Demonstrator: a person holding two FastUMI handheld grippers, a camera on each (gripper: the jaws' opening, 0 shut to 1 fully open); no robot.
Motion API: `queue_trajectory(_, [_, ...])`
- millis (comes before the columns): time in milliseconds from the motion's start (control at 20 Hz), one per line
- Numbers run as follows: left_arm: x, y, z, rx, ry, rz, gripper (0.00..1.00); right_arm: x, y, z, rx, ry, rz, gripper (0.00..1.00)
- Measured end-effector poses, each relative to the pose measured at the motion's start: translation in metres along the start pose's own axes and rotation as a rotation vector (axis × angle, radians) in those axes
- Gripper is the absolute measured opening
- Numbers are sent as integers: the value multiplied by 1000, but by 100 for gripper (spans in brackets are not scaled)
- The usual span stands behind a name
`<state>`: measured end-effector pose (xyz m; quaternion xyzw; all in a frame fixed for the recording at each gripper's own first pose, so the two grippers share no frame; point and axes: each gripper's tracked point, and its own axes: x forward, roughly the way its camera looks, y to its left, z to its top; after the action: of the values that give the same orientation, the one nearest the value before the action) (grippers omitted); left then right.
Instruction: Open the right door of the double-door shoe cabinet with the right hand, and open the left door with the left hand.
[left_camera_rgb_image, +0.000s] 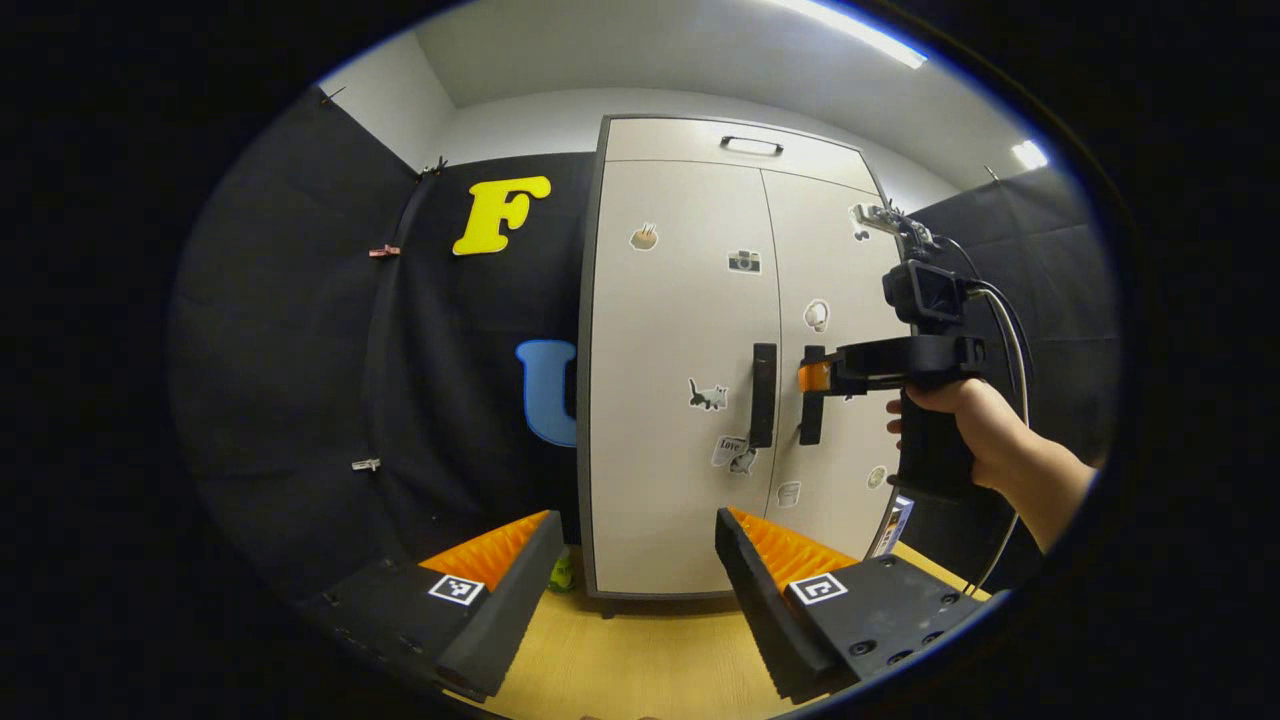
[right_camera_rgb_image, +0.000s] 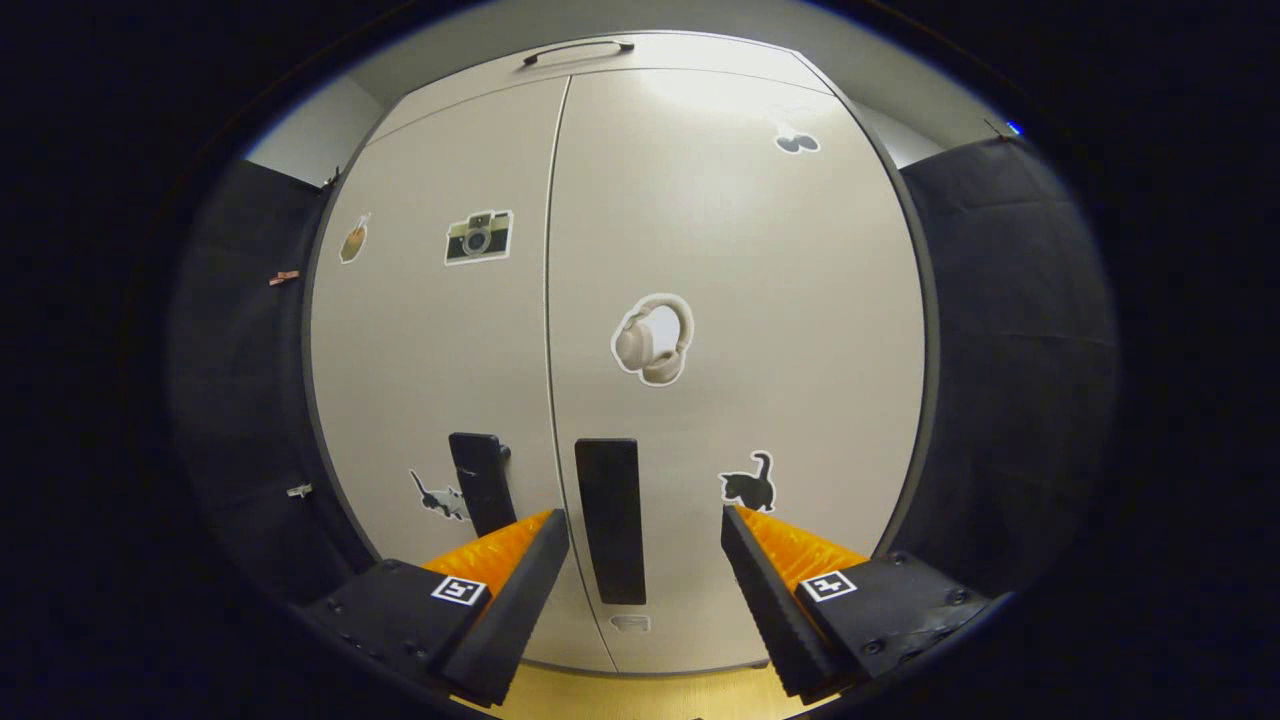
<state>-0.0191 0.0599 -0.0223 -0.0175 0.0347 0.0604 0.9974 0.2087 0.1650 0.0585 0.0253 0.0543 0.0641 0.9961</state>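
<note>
Left gripper view: cabinet (left_camera_rgb_image: 700, 400) stands upright on the wood floor (left_camera_rgb_image: 640, 650) against the black cloth wall, both doors closed. Left door (left_camera_rgb_image: 670, 370) carries its handle (left_camera_rgb_image: 763, 395) near the centre seam; right door (left_camera_rgb_image: 830, 300) has its handle (left_camera_rgb_image: 812, 410) just across the seam. A top handle (left_camera_rgb_image: 751, 145) sits on the panel above the doors. Stickers on both doors, cat sticker (left_camera_rgb_image: 708, 396) beside the left handle. Left gripper (left_camera_rgb_image: 640, 570) has its fingers spread wide, nothing between them, well back from the cabinet and roughly facing the left door's lower part. Right gripper (left_camera_rgb_image: 815, 377) is held by a hand (left_camera_rgb_image: 960, 420) at the right; its tip is at the right handle's upper part, looks touching or just short of it, cannot tell which. Cables run from it up and down the right side.

Right gripper view: close to the cabinet (right_camera_rgb_image: 900, 300), doors shut, seam running down the middle. Right handle (right_camera_rgb_image: 610, 520) sits between the spread fingers of the right gripper (right_camera_rgb_image: 640, 570), closer to the left finger, apart from both as far as I can see. Left handle (right_camera_rgb_image: 483, 483) is above the left finger, outside the gap. Headphone sticker (right_camera_rgb_image: 653, 338) above the right handle, black cat sticker (right_camera_rgb_image: 750, 483) to its right, camera sticker (right_camera_rgb_image: 479, 236) on the left door (right_camera_rgb_image: 430, 340).
</note>
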Motion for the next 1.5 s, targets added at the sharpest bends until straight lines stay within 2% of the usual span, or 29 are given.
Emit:
queue_trajectory(150, [-1, 9, -9, -11, 25, 28, 95, 15, 4, -8, 41, 34, 6, 98])
queue_trajectory(250, [0, 11, -14, -26, 40, 29, 95, 21, 9, -11, 81, 46, 12, 94])
queue_trajectory(300, [0, 13, -15, -30, 43, 30, 95, 23, 10, -11, 95, 49, 11, 83])
queue_trajectory(350, [-1, 16, -16, -32, 42, 34, 95, 25, 10, -11, 103, 49, 9, 78])
queue_trajectory(400, [0, 19, -17, -32, 38, 41, 95, 26, 10, -11, 114, 53, 8, 67])
queue_trajectory(600, [-1, 25, -21, -34, 36, 62, 95, 28, 15, -12, 140, 69, 29, 42])
queue_trajectory(750, [-5, 28, -22, -62, 38, 53, 95, 27, 15, -13, 50, 43, 20, 38])
queue_trajectory(800, [-6, 29, -25, -67, 41, 50, 95, 28, 15, -14, 35, 41, 14, 33])
queue_trajectory(850, [-8, 31, -25, -70, 43, 47, 95, 27, 15, -14, 32, 40, 13, 33])
queue_trajectory(1000, [-15, 35, -28, -67, 45, 34, 95, 25, 15, -15, 46, 48, 23, 22])
queue_trajectory(1150, [-25, 36, -28, -69, 40, 17, 95, 18, 14, -15, 40, 49, 17, 22])
queue_trajectory(1500, [-44, 17, -52, -48, 101, -95, 95, -4, 3, -10, 39, -2, -5, 22])
